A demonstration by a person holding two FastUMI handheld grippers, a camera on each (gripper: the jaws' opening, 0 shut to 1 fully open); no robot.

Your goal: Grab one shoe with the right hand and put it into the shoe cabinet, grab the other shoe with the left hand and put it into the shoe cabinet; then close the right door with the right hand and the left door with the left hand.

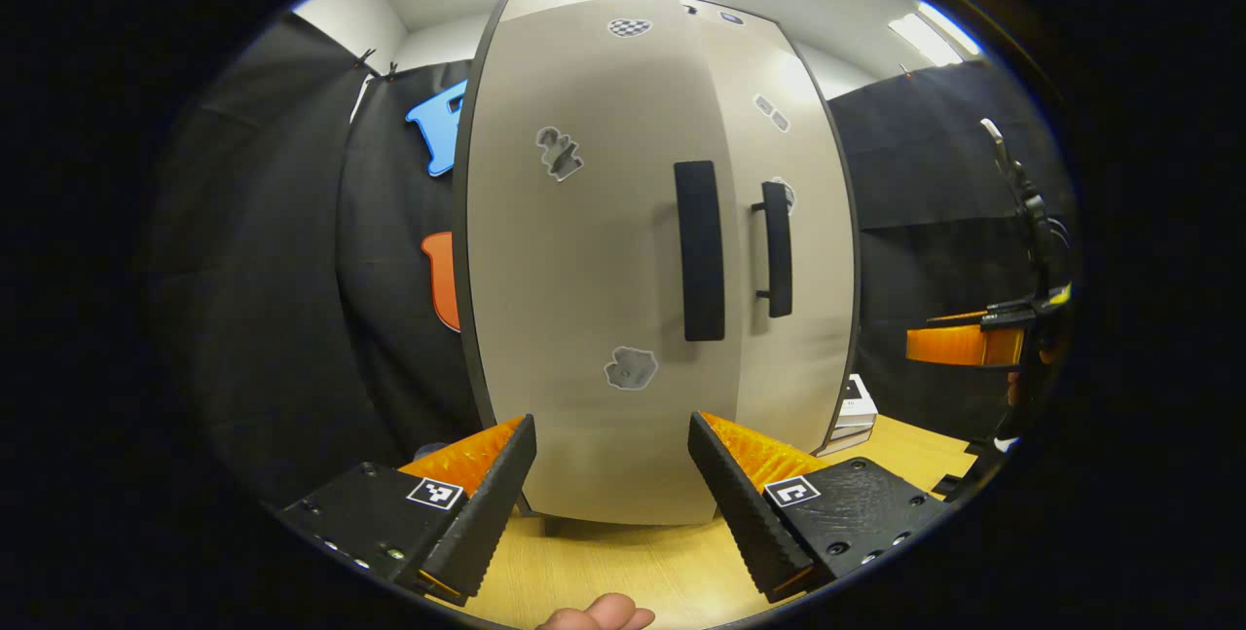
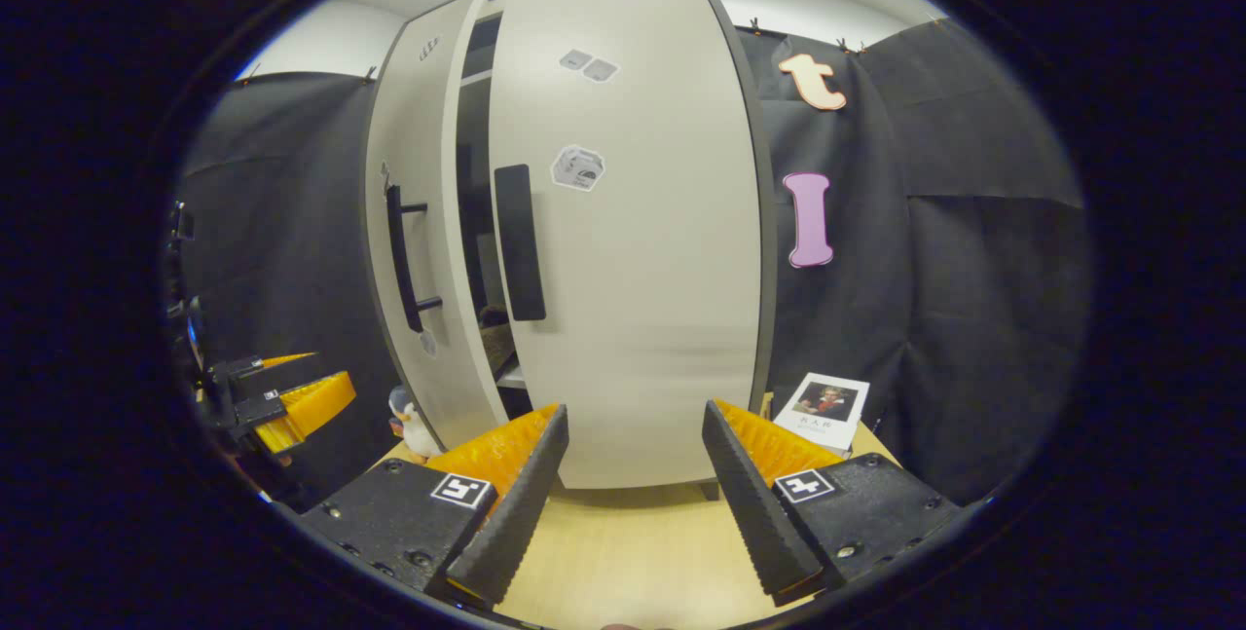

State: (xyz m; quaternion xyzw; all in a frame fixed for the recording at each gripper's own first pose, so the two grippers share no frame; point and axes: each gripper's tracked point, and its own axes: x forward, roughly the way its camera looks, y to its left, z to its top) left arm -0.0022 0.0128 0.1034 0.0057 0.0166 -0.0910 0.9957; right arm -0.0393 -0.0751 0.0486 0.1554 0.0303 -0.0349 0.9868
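Shoe cabinet [image 2: 623, 250], left door [image 2: 419, 250] ajar, perhaps 1 shoe [image 2: 496, 338] inside.

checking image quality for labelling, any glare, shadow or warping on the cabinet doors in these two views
Left gripper view: the shoe cabinet bulges from fisheye warping, a soft bright patch sits near the right door's top, and the handles cast faint shadows. Right gripper view: doors bow likewise, the gap between them is dark, the lower door looks slightly smeared.

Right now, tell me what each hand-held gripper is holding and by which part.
Nothing is held. The left hand-held gripper and right hand-held gripper are both open, fingers apart, facing the shoe cabinet without touching it.
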